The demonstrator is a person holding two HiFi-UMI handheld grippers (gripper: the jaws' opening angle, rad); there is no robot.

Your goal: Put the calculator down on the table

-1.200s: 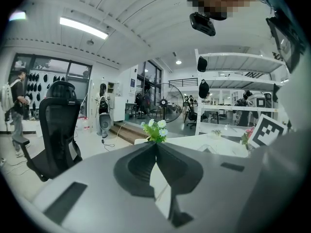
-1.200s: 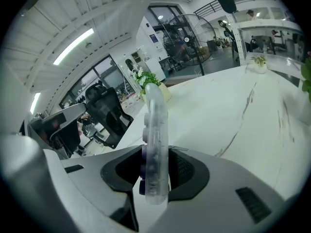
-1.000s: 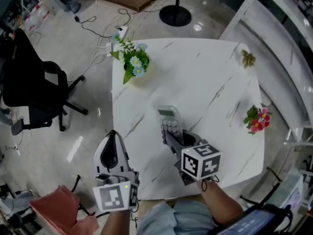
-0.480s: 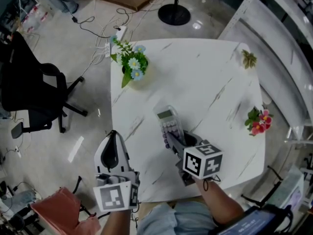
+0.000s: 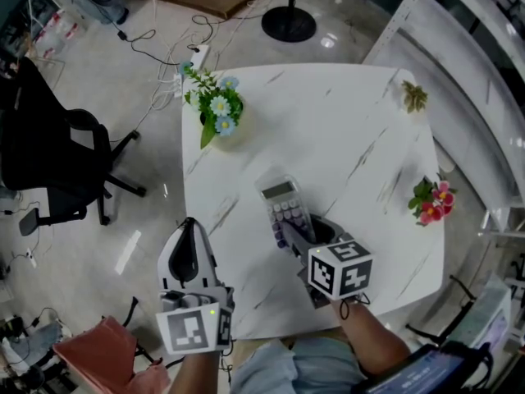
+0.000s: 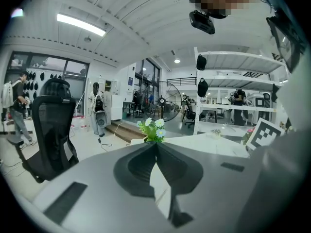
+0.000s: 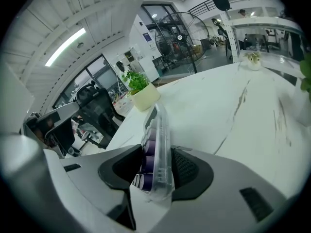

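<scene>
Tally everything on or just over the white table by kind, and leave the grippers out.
Calculator: 1
Plants: 3 (blue-and-white flowers, dried sprig, pink flowers)
Total: 4

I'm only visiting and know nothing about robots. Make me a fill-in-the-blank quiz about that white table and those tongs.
1. Between the right tongs lies a ___ with purple keys.
2. The left tongs are shut and hold ___.
3. Seen from the head view, the flower pot stands at the table's far ___ corner.
4. On the floor left of the table stands a black office ___.

Missing words: calculator; nothing; left; chair.
The right tongs are opening, the calculator between them.
</scene>
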